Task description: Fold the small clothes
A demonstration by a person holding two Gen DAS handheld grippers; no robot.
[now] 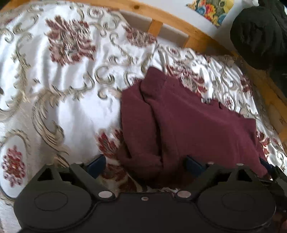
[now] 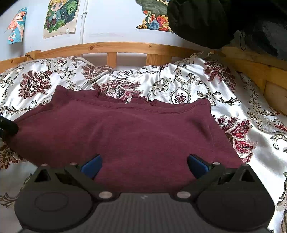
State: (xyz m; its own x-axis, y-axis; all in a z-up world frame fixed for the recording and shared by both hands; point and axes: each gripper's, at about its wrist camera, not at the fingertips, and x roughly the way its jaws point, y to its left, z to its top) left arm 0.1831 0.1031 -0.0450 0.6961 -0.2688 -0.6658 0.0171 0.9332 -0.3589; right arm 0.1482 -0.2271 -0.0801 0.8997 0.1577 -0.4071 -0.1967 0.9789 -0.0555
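The dark red top [image 2: 125, 136] lay spread on the bed cover [image 2: 188, 86], w/ its stitched edge on the far side, near the wooden bed rail [image 2: 116, 47]. It looked soft, thick & floppy, prob. light. It would bend & sag when picked up, not slip much. One side was bunched in folds [image 1: 143, 125], so it wasn't flat yet.

Best spots to grab, I think: the near corners or the thick stitched edge, where the cloth is doubled & won't stretch.

The right gripper [image 2: 144, 164] sat low over the near part of the top, fingers wide apart, holding nothing. The left gripper [image 1: 145, 164] was at the bunched side, fingers apart too, w/ cloth between them but not pinched. Posters [image 2: 61, 17] hung on the wall. A black lump [image 2: 206, 21] sat far right.
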